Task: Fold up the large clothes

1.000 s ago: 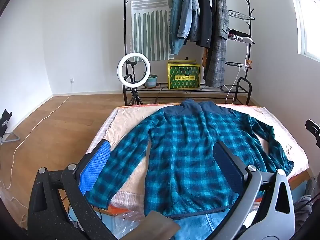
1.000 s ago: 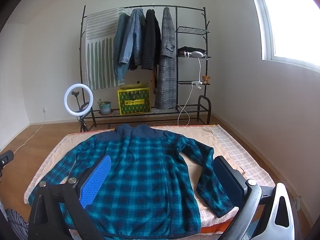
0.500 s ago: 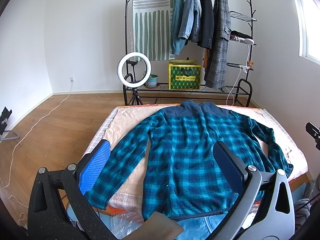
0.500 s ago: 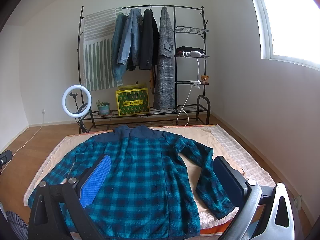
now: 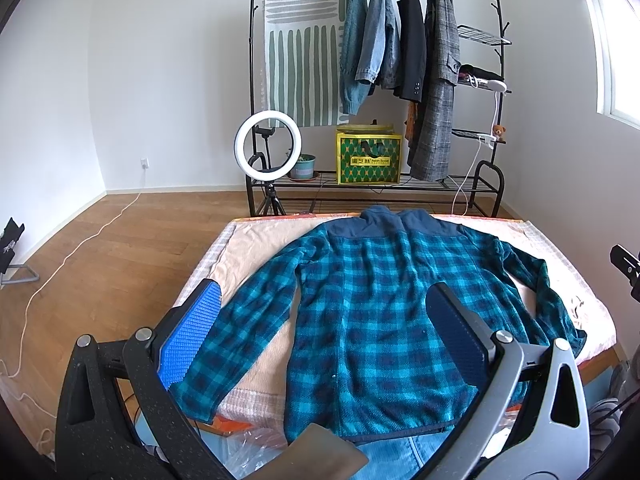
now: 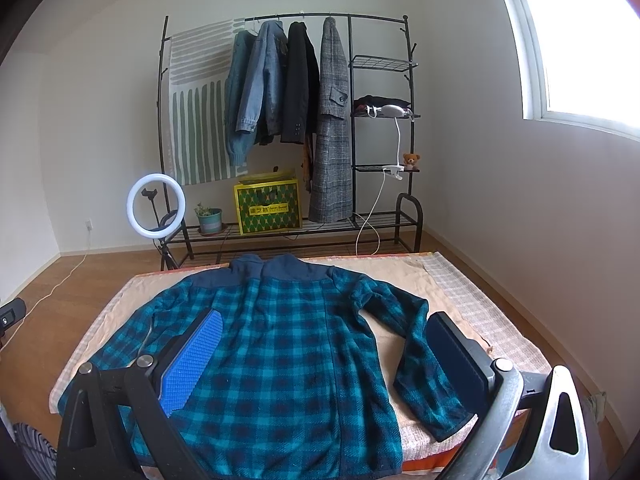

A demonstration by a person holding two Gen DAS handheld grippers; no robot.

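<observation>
A teal and navy plaid fleece jacket (image 5: 372, 304) lies flat, back up, on a table covered with a peach blanket (image 5: 256, 248). Its collar points away and both sleeves are spread out. It also shows in the right wrist view (image 6: 288, 352). My left gripper (image 5: 320, 332) is open and empty, held above the jacket's lower left part near the left sleeve (image 5: 240, 332). My right gripper (image 6: 324, 356) is open and empty, above the lower right part, with the right sleeve (image 6: 416, 364) by its right finger.
A black clothes rack (image 5: 400, 80) with hanging coats, a yellow-green box (image 5: 368, 160) and a potted plant stands behind the table. A ring light (image 5: 267, 150) on a tripod stands at the table's far left corner. Wooden floor with a white cable (image 5: 80, 248) lies to the left.
Both grippers have shifted slightly, the view tilting up a little. The jacket has not moved and both grippers stay open.
</observation>
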